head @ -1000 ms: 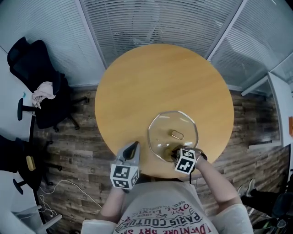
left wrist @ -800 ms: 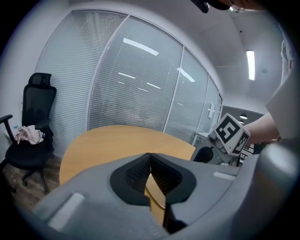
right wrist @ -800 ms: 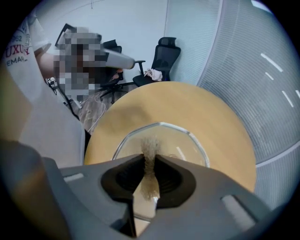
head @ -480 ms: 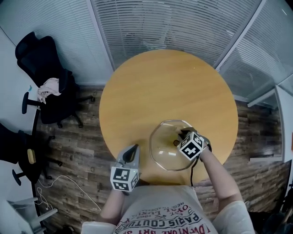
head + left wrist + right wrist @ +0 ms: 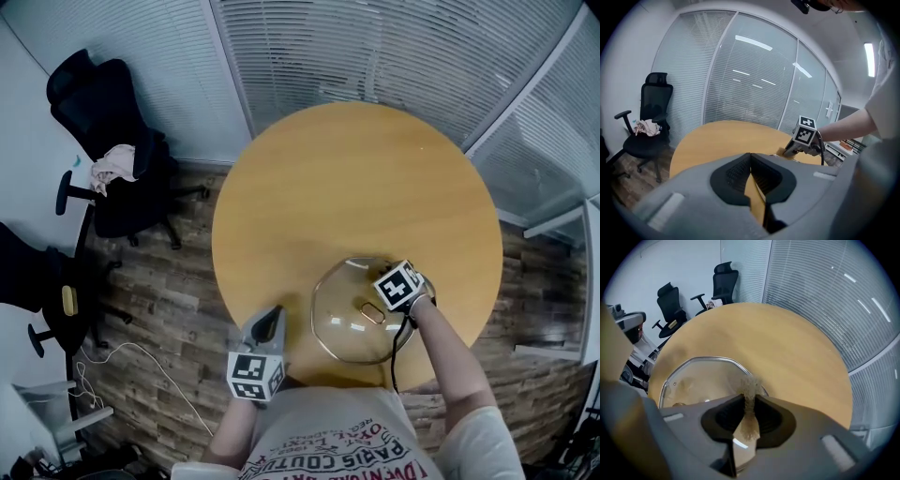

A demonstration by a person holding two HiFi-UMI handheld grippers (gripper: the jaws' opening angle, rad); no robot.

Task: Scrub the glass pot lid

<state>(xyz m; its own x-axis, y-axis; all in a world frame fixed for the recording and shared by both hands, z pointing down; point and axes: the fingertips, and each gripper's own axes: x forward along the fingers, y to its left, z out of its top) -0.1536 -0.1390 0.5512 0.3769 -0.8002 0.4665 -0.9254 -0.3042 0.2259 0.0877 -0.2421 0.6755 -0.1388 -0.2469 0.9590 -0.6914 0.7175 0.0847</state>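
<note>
The glass pot lid (image 5: 342, 314) lies flat on the round wooden table (image 5: 356, 178) near its front edge, its metal knob (image 5: 372, 312) in the middle. My right gripper (image 5: 386, 279) sits over the lid's far right rim, shut on a brownish scrub pad (image 5: 750, 392) that rests against the lid (image 5: 693, 380). My left gripper (image 5: 273, 316) hovers at the table's front edge, left of the lid and apart from it, jaws shut with nothing between them (image 5: 750, 161). The left gripper view shows the right gripper's marker cube (image 5: 805, 133) across the table (image 5: 722, 136).
Black office chairs (image 5: 112, 159) stand on the wood floor left of the table, one with a cloth (image 5: 112, 164) on its seat. Blinds-covered glass walls (image 5: 375, 56) run behind the table. A cable (image 5: 141, 361) lies on the floor at the left.
My right gripper has swept with the scrub pad from the lid's near rim across it to the far right rim. The left gripper has stayed put.
</note>
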